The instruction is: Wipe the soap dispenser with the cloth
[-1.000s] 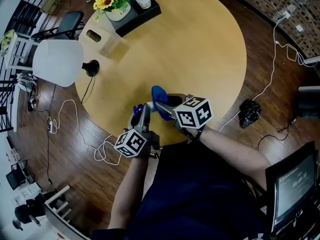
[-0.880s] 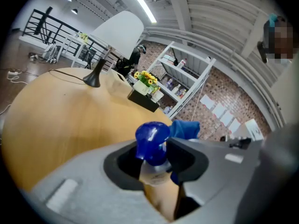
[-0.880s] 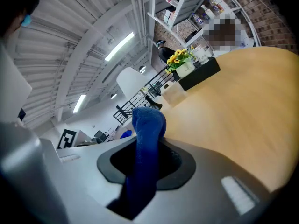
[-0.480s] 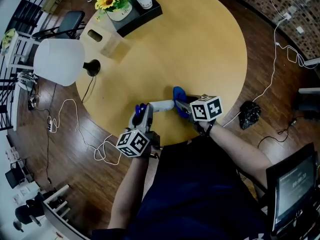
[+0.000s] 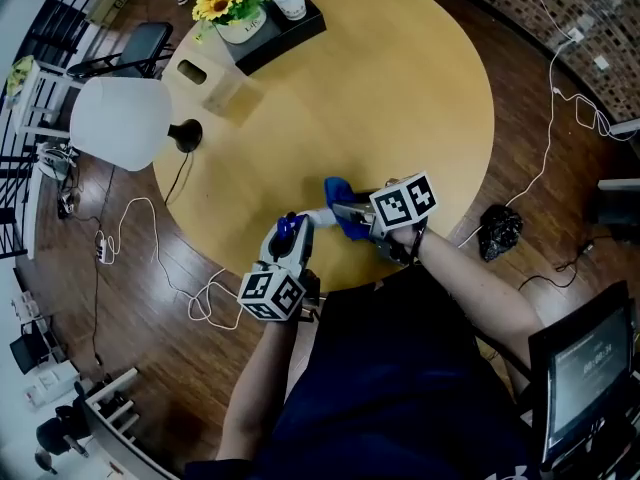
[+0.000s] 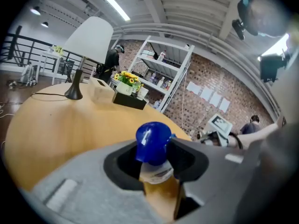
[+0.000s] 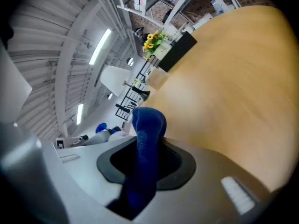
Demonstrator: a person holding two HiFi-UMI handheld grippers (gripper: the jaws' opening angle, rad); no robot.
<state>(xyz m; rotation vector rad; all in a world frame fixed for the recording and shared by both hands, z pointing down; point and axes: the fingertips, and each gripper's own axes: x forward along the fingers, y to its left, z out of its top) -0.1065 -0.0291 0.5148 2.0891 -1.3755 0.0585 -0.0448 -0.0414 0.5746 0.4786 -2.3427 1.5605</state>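
Observation:
My left gripper (image 5: 292, 232) is shut on the soap dispenser (image 5: 312, 215), a pale bottle with a blue pump head (image 6: 153, 141), held low over the near edge of the round wooden table (image 5: 400, 98). In the left gripper view the jaws of this gripper (image 6: 156, 169) clamp the bottle's neck just below the pump. My right gripper (image 5: 347, 213) is shut on a blue cloth (image 5: 338, 200), which hangs right beside the bottle's far end. The cloth (image 7: 147, 143) sticks up between the jaws of the right gripper (image 7: 142, 169), with the dispenser (image 7: 105, 134) to its left.
A white-shaded lamp (image 5: 118, 123) stands at the table's left edge. At the far side are a black tray (image 5: 275, 30) with sunflowers and a cup, and a small wooden box (image 5: 205, 76). Cables (image 5: 150, 258) trail over the wooden floor.
The right gripper swung the cloth away to the right of the bottle, then came back left and down beside it. The left gripper rolled a little with the bottle.

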